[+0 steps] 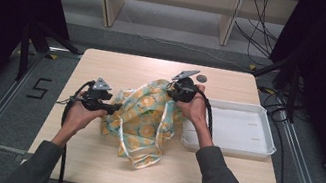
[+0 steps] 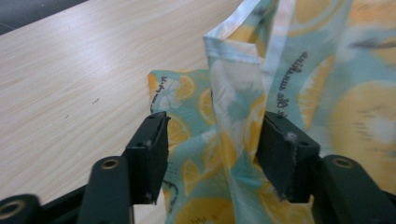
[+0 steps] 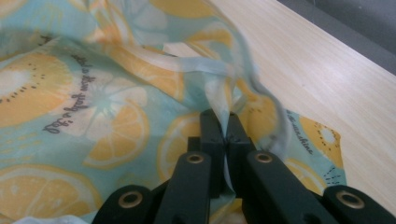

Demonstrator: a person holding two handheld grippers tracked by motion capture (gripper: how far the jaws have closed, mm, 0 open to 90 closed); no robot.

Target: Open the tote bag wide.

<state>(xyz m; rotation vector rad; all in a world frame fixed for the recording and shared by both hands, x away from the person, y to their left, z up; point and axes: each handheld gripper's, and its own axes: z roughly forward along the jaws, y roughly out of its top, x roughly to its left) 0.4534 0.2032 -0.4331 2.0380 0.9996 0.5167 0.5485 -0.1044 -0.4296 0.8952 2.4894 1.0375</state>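
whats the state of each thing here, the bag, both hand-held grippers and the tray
fruit-print bag: crumpled on the table, part lifted at its far side
left hand-held gripper: jaws open, a fold of the bag between them, pads not pressing it
right hand-held gripper: shut on the bag's fabric, holding it up
white tray: upright on the table, nothing in it
table: bag and tray on it
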